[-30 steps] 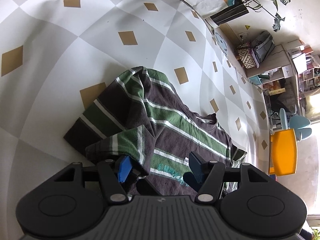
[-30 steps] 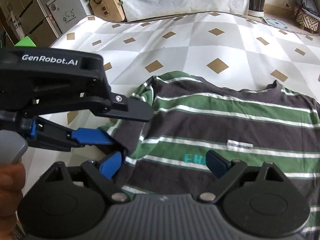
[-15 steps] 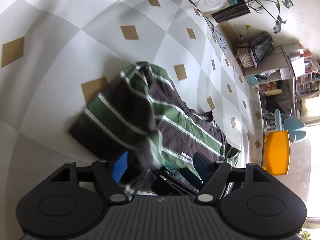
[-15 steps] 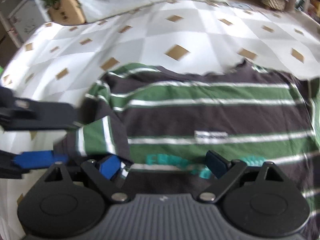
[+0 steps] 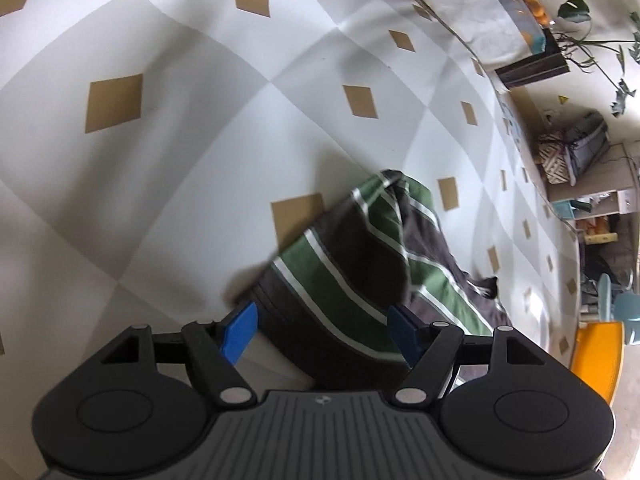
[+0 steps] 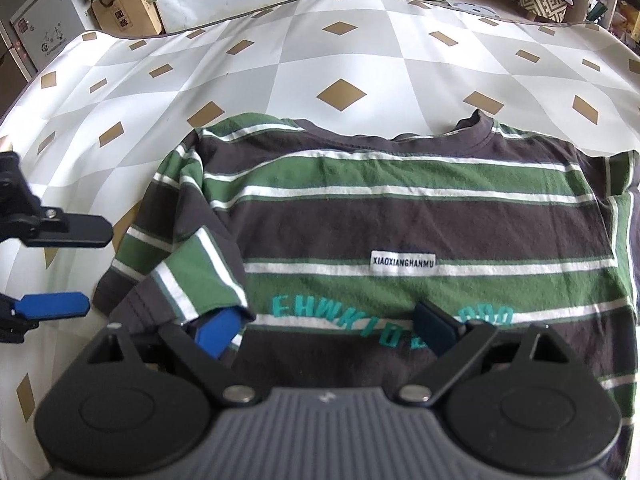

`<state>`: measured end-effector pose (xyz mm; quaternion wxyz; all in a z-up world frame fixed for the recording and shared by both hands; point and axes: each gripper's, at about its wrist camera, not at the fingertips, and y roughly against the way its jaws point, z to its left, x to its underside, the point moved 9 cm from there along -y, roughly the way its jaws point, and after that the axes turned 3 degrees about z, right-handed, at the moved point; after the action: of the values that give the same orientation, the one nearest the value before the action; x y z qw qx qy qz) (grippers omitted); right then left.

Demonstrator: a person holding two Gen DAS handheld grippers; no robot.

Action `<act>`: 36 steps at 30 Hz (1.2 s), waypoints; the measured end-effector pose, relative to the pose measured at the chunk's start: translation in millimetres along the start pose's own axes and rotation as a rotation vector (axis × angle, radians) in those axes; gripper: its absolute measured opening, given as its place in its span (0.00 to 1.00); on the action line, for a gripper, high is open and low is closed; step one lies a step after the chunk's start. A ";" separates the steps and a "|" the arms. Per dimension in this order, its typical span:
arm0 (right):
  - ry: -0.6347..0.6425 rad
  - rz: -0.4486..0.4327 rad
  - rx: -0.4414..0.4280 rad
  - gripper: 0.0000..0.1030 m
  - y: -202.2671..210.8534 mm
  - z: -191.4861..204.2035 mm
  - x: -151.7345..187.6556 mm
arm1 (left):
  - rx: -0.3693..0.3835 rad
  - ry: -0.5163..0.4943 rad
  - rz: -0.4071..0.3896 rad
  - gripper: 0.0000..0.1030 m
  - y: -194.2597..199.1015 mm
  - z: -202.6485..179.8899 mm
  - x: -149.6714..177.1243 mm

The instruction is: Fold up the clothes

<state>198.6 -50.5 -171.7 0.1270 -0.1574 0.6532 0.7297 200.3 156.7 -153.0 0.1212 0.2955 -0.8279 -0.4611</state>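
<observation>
beyond shirt [image 6: 400, 216], planter box [image 6: 126, 10]

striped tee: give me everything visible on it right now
The striped T-shirt is soft knit, dark grey with green bands edged in white. It has a dark ribbed collar, a white patch reading XIAOXIANGHANMU, and teal lettering lower on the chest. It lies front up and mostly flat on the diamond-patterned sheet. One short sleeve is folded in over the body. The right gripper's open fingers rest on the fabric; the left gripper is clear beside the sleeve.
</observation>
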 end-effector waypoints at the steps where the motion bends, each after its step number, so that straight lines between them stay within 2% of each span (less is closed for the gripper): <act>1: 0.005 0.002 0.000 0.92 0.1 0.6 0.4 | -0.016 -0.008 -0.009 0.68 -0.7 0.7 -1.1; 14: 0.042 0.027 -0.027 0.92 3.0 -1.0 5.3 | -0.177 -0.165 -0.050 0.66 -15.5 -11.5 0.3; 18: 0.046 0.035 -0.036 0.92 4.2 -3.0 6.8 | -0.245 -0.245 -0.072 0.52 -16.7 -16.5 1.7; 20: 0.043 0.039 -0.039 0.92 4.7 -4.0 7.3 | -0.271 -0.266 -0.085 0.39 -16.6 -16.5 1.1; 22: 0.040 0.041 -0.042 0.92 5.2 -5.0 7.8 | -0.285 -0.271 -0.092 0.14 -16.7 -14.7 -0.6; 23: 0.040 0.042 -0.042 0.92 5.2 -5.4 8.1 | -0.289 -0.267 -0.092 0.11 -16.8 -13.2 -1.2; 27: 0.039 0.044 -0.041 0.92 5.1 -5.8 8.5 | -0.304 -0.263 -0.108 0.06 -15.4 -10.7 -1.8; 36: 0.041 0.050 -0.036 0.92 4.5 -5.5 8.2 | -0.372 -0.301 -0.188 0.05 -1.5 -10.8 -12.7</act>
<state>189.6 -56.6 -171.4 0.0924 -0.1584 0.6461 0.7408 216.1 156.2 -147.5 0.0056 0.2715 -0.7064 -0.6536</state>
